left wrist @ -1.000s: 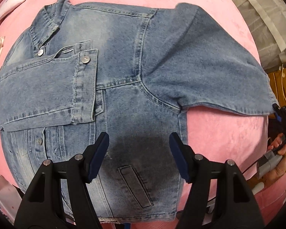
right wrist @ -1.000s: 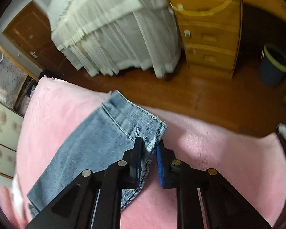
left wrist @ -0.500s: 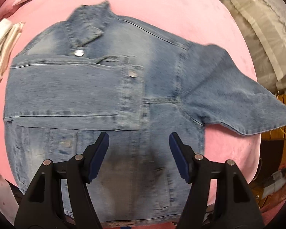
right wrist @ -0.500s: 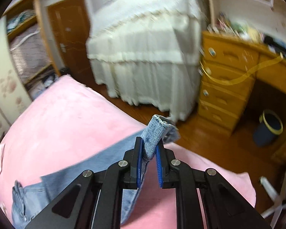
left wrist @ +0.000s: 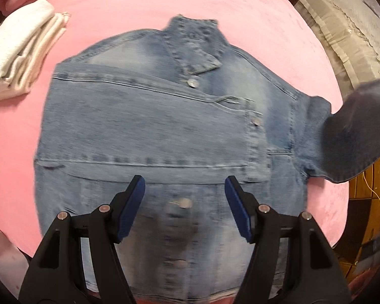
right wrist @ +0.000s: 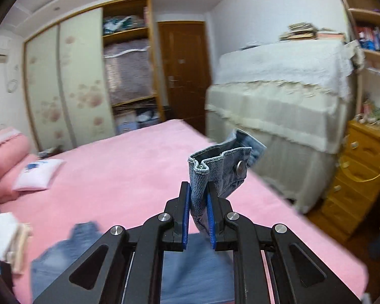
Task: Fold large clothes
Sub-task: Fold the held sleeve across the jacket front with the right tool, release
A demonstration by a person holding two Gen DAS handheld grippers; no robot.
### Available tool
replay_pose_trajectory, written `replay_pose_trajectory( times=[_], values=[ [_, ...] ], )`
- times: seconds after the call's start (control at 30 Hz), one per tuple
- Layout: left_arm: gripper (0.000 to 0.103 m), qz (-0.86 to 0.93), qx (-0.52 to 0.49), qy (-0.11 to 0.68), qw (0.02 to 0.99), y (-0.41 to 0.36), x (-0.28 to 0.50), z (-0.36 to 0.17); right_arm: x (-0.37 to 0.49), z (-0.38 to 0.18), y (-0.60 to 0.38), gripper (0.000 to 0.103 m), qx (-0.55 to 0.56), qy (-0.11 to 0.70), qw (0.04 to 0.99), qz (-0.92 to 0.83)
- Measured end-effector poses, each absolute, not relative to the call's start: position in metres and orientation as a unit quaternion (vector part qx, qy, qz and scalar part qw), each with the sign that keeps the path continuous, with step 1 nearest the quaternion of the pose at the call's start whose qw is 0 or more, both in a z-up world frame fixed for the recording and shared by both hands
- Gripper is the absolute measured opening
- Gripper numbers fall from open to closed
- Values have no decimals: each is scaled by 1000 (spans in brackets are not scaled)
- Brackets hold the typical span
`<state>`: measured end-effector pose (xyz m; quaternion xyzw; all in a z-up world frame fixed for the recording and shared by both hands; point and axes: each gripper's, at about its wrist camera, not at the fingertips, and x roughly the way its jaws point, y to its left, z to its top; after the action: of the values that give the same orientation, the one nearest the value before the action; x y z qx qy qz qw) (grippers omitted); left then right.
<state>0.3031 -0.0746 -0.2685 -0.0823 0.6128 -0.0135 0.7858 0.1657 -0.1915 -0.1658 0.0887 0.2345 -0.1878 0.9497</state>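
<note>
A blue denim jacket [left wrist: 164, 136] lies front up on the pink bed, collar at the far side, one sleeve folded across its chest. My left gripper [left wrist: 185, 202] is open and empty, hovering above the jacket's lower front. My right gripper [right wrist: 198, 212] is shut on the cuff [right wrist: 220, 169] of the other sleeve and holds it raised above the bed. That raised sleeve [left wrist: 357, 131] shows dark and blurred at the right of the left wrist view. The jacket's body [right wrist: 71, 250] lies low in the right wrist view.
A stack of folded white clothes [left wrist: 20, 55] lies on the bed left of the jacket. Pink pillows [right wrist: 5, 162] and a small white cushion [right wrist: 38, 174] lie at the bed's head. A covered bed [right wrist: 278, 96], wooden drawers [right wrist: 359, 177] and a wardrobe [right wrist: 88, 76] stand beyond.
My right gripper has lifted the sleeve cuff off the bed and swung it up and inward. My left gripper has shifted so the jacket sits more centred below it, still open.
</note>
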Motion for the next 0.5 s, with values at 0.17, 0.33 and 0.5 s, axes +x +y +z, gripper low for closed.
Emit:
replay_pose_trajectory(
  times=[0.17, 0.33, 0.5],
  values=[
    [63, -13, -96, 611, 786, -25, 306, -270, 196, -236, -85, 12, 104, 282, 943, -143],
    [63, -12, -97, 616, 781, 16, 307, -276, 226, -348, 11, 12, 73, 359, 922, -128],
    [63, -14, -95, 626, 774, 45, 309, -285, 242, -434, 67, 12, 18, 432, 894, -117]
  ],
)
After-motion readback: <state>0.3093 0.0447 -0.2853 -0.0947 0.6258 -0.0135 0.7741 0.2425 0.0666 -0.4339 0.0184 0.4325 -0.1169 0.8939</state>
